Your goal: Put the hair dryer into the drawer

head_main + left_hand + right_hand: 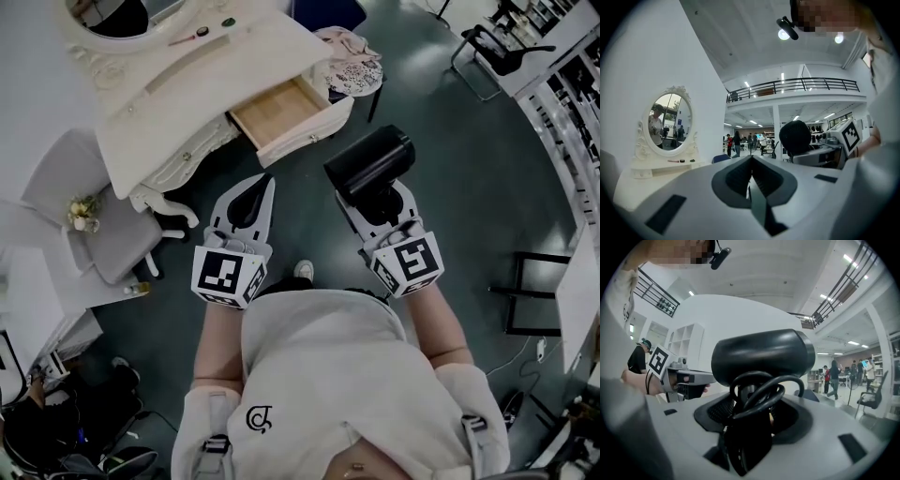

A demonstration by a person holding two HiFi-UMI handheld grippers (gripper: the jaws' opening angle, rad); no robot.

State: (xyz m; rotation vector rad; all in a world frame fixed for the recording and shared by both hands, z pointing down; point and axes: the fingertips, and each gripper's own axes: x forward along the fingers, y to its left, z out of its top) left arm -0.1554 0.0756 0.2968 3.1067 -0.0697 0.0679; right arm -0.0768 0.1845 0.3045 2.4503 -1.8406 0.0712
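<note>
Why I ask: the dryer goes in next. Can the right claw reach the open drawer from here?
Probably yes: the drawer stands pulled open and looks bare inside, and nothing stands between it and the right claw gripping the hair dryer.

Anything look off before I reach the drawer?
Nothing is spilled or damaged. The hair dryer in the right gripper has its cord bunched in loose loops round the handle; those might snag on the rim of the open drawer.

Head view looks steeply down on drawer (pixel 278 114); tool views face level
</note>
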